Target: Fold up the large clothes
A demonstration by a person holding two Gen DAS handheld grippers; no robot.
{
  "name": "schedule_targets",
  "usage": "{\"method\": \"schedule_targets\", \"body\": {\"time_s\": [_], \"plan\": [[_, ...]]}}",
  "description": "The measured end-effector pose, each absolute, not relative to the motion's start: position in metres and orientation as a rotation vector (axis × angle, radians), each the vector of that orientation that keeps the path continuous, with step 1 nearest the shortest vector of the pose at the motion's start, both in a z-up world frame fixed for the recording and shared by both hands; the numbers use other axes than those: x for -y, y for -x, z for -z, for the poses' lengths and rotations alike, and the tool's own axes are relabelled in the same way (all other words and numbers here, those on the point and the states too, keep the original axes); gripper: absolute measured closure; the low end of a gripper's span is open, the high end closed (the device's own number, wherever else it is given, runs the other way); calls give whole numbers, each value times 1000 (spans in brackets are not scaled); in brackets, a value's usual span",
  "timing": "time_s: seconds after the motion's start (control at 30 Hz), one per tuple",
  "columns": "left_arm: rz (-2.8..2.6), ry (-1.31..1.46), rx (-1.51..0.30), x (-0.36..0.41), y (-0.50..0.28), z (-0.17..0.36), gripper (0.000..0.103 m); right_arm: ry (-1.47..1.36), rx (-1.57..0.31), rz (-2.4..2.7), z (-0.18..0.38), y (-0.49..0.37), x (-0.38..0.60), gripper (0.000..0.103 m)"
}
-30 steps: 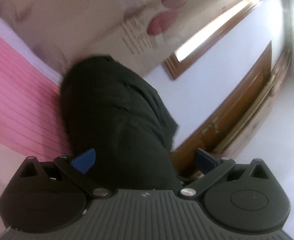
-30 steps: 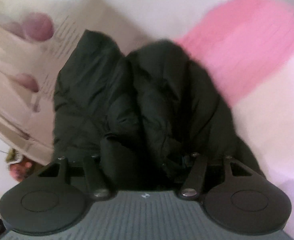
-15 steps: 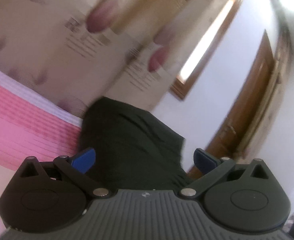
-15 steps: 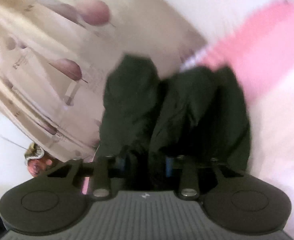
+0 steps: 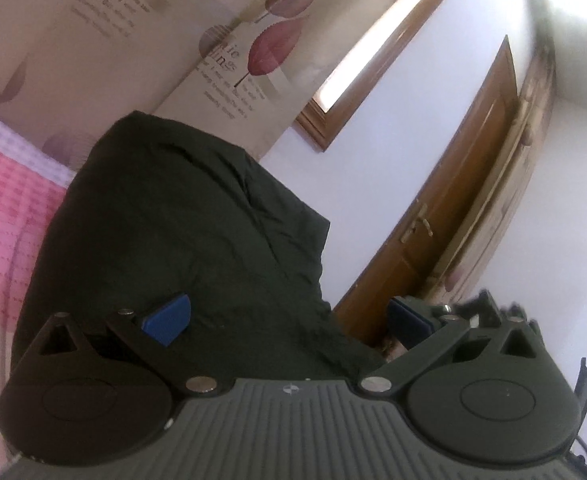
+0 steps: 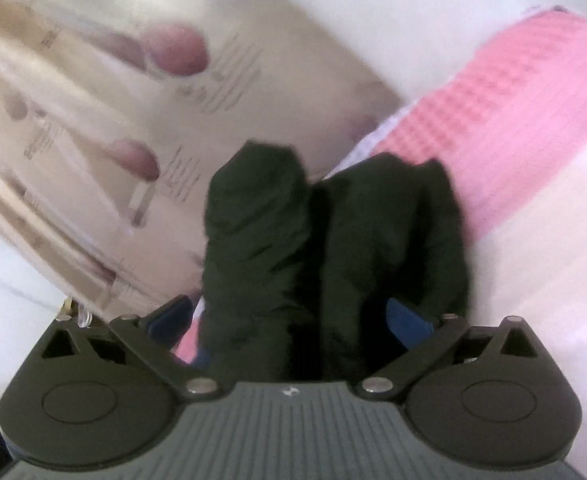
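One dark, puffy, creased garment (image 6: 333, 240) heaped on pink bedding (image 6: 513, 112)

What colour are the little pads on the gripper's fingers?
Blue. The left gripper's pads show it best, in the left wrist view.

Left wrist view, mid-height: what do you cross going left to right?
Pink bedspread → dark garment → white wall → wooden door → door frame.
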State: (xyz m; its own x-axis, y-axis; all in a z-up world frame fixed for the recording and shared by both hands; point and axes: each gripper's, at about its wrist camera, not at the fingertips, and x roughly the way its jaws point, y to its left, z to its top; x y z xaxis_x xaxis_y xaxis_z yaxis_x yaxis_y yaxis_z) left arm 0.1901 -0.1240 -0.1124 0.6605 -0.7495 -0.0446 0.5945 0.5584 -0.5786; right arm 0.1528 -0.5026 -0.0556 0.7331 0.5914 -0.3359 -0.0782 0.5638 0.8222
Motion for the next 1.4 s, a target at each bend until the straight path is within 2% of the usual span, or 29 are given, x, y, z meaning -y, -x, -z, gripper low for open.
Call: {"method": "schedule_targets", "body": {"time_s": [0.07, 0.1, 0.13, 0.17, 0.23, 0.27, 0.3, 0.4, 0.47, 0.6, 0.7, 0.83, 0.9, 1.03, 1.1, 1.2, 1.4], "plan": [[805, 585, -297, 122, -189, 114, 0, -819, -697, -426, 51, -169, 486, 0], [802, 589, -297, 123, -190, 113, 0, -785, -727, -422, 53, -176, 478, 5], [794, 589, -298, 122, -189, 112, 0, -725, -752, -447, 55, -183, 465, 18], [786, 593, -297, 121, -188, 110, 0, -608, -777, -454, 55, -188, 449, 54], [788, 627, -311, 120, -185, 103, 0, -461, -755, -457, 48, -189, 439, 62], [789, 639, -307, 120, -183, 98, 0, -452, -733, -461, 40, -188, 445, 70], [787, 638, -292, 122, -181, 94, 0, -434, -699, -450, 30, -185, 453, 73], [811, 549, -273, 137, -180, 88, 0, -444, -650, -416, 22, -178, 481, 74], [815, 500, -314, 151, -185, 95, 0, -482, -678, -374, 42, -177, 498, 74], [791, 439, -285, 161, -179, 103, 0, -772, -672, -413, 93, -167, 520, 73], [771, 485, -272, 154, -175, 94, 0, -913, -618, -439, 97, -156, 522, 73], [781, 498, -149, 154, -160, 73, 0, -963, -585, -483, 94, -155, 509, 73], [814, 423, -149, 168, -158, 72, 0, -929, -584, -476, 104, -161, 504, 73], [841, 331, -287, 196, -172, 101, 5, -998, -612, -467, 138, -169, 515, 65], [847, 300, -279, 201, -171, 111, 5, -1044, -618, -468, 143, -165, 524, 62], [865, 289, -269, 204, -170, 116, 3, -965, -625, -410, 119, -159, 540, 50], [884, 326, -282, 202, -173, 120, 2, -392, -421, -344, -17, -153, 514, 47]]}}
